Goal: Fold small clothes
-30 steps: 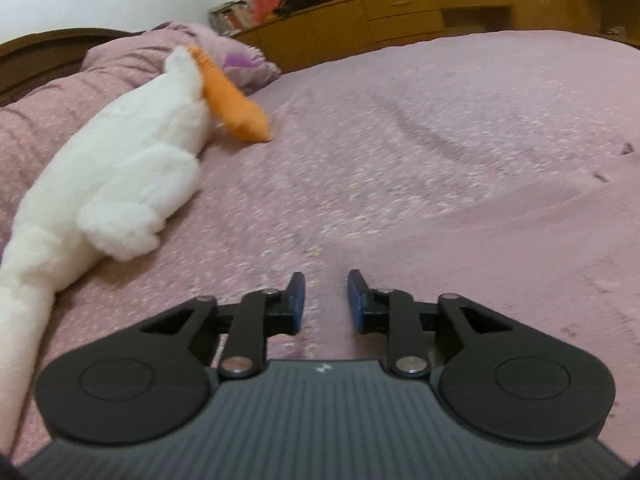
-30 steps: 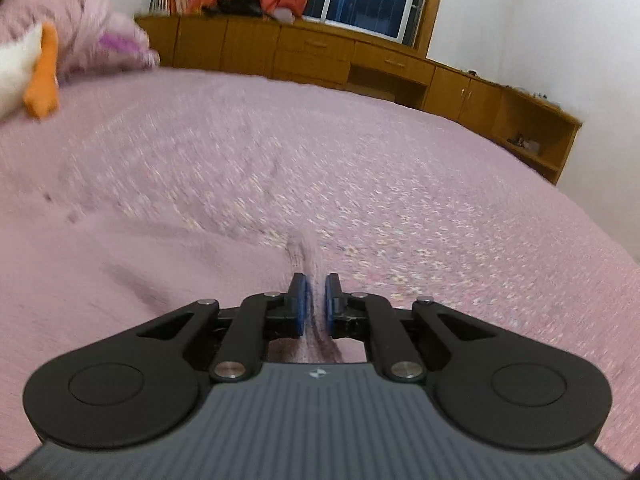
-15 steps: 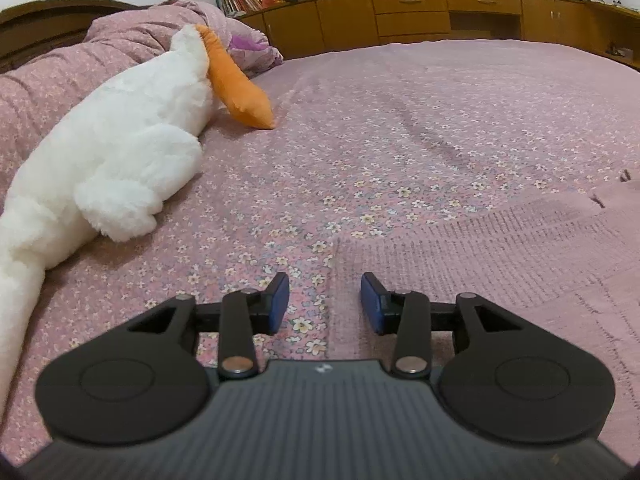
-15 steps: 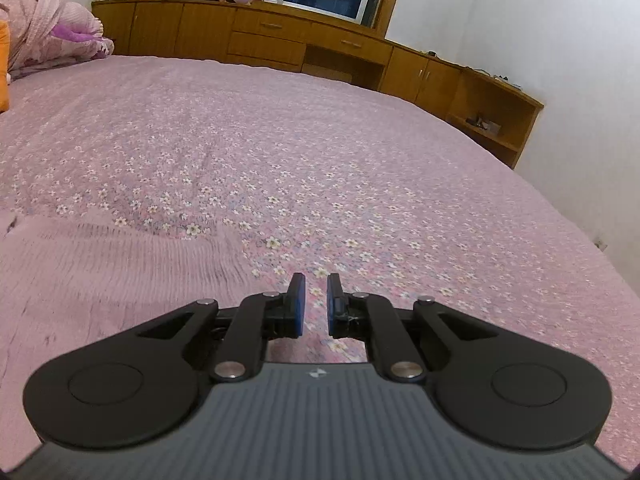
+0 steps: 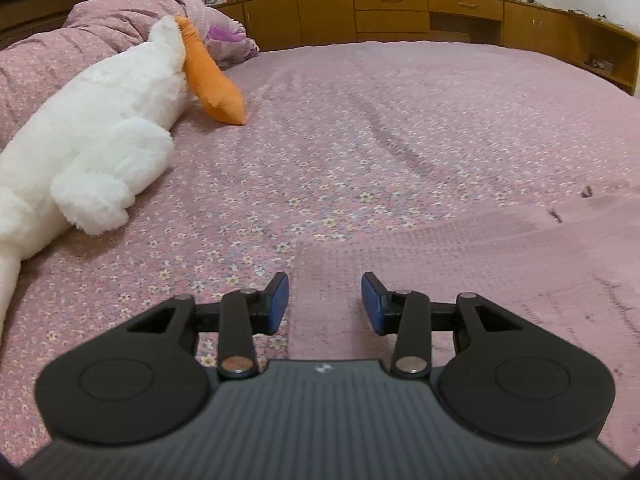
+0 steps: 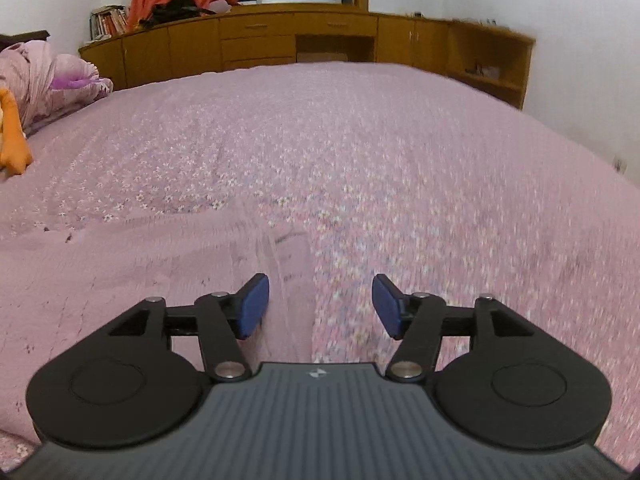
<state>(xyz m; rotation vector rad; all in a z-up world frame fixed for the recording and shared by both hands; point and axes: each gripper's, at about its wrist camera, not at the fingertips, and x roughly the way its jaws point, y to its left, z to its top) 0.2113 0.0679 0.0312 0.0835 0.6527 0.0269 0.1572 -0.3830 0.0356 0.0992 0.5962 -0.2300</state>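
A pink knitted garment [image 5: 480, 264] lies flat on the floral pink bedspread [image 5: 360, 128]. In the left wrist view its left edge runs between the jaws of my left gripper [image 5: 325, 300], which is open and empty just above it. In the right wrist view the garment [image 6: 140, 272] fills the lower left, and its right edge lies between the jaws of my right gripper [image 6: 320, 304], which is open and empty. The near part of the garment is hidden under both grippers.
A white plush goose with an orange beak [image 5: 100, 128] lies at the left of the bed, beside a bunched pink quilt [image 5: 120, 20]. Wooden cabinets [image 6: 300, 40] line the far wall, and a shelf unit [image 6: 492, 68] stands at the right.
Both grippers have opened: the left widened step by step, the right went from shut on the garment's edge to wide open. The garment now lies flat on the bed.
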